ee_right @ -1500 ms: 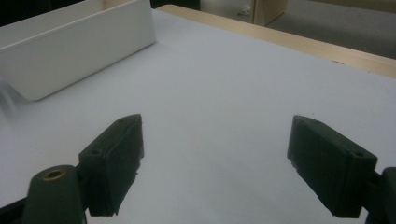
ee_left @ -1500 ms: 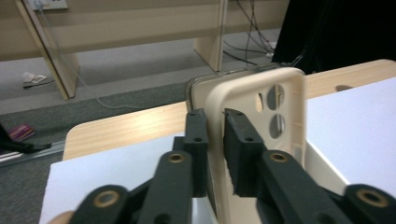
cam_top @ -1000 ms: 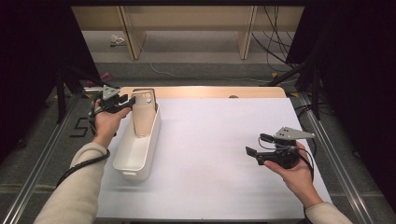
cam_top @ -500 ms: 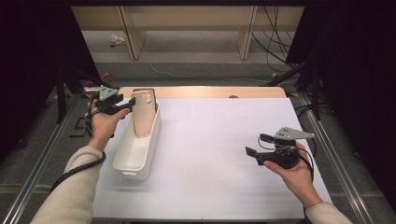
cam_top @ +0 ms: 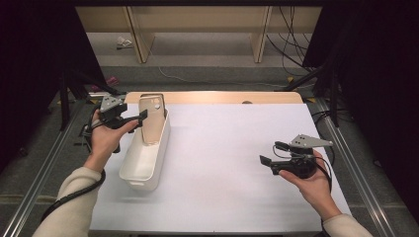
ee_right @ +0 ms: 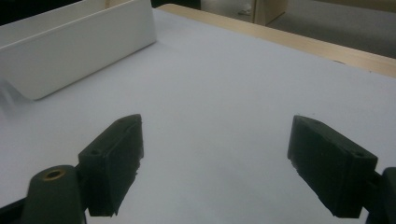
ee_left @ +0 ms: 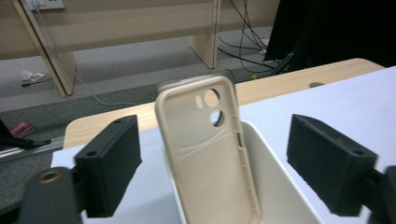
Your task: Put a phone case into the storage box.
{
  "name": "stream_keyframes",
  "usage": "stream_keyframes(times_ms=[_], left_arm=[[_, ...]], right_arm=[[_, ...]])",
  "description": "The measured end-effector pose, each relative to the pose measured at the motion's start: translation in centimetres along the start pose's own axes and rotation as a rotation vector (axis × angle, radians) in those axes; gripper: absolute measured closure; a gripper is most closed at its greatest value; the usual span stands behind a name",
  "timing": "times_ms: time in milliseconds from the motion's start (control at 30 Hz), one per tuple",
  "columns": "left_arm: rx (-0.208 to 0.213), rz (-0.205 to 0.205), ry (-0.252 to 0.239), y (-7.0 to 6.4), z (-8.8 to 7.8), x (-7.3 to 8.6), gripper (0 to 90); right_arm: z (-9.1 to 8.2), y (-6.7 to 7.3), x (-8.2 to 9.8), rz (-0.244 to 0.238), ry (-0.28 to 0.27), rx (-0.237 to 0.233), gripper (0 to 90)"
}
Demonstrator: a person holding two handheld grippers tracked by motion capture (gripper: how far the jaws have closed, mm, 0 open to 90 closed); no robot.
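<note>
High view: left gripper (cam_top: 132, 118) backed off to 9 o'clock of phone case (cam_top: 152, 118), jaws wide, empty; case left leaning in white bin (cam_top: 146, 163). Right gripper (cam_top: 269, 163) unmoved, wide open, empty. Placement likely done.

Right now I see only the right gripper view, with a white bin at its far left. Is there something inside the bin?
Observer: Yes, a beige phone case stands at the far end of the white bin.
Operator: Is it being held?
Observer: No. The left tool is open, with one jaw on each side of the case and not touching it.
Operator: Is the case upright or flat?
Observer: Upright, leaning slightly, with the camera cutouts at the top.
</note>
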State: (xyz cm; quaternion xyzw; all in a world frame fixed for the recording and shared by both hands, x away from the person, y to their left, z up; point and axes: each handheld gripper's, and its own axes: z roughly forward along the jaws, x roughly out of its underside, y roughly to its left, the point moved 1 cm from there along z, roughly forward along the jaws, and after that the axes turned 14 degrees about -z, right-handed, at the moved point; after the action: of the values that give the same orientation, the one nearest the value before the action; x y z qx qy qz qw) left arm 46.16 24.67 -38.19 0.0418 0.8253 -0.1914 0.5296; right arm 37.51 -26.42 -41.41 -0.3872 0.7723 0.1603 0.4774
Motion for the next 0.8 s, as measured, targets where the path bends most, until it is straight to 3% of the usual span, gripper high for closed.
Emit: stream_keyframes(times_ms=[300,467,800], left_arm=[[0.053,0.030,0.009,-1.4,-2.5,0.7,6.0],[0.091,0.032,0.024,-2.1,-3.4,1.5,3.8],[0.146,0.074,0.029,-3.9,-4.7,3.0,1.7]], right_arm=[[0.0,0.0,0.0,0.001,0.000,-0.001,19.1],[0.0,0.0,0.0,0.002,-0.002,-0.001,19.0],[0.0,0.0,0.0,0.004,-0.004,-0.004,18.9]])
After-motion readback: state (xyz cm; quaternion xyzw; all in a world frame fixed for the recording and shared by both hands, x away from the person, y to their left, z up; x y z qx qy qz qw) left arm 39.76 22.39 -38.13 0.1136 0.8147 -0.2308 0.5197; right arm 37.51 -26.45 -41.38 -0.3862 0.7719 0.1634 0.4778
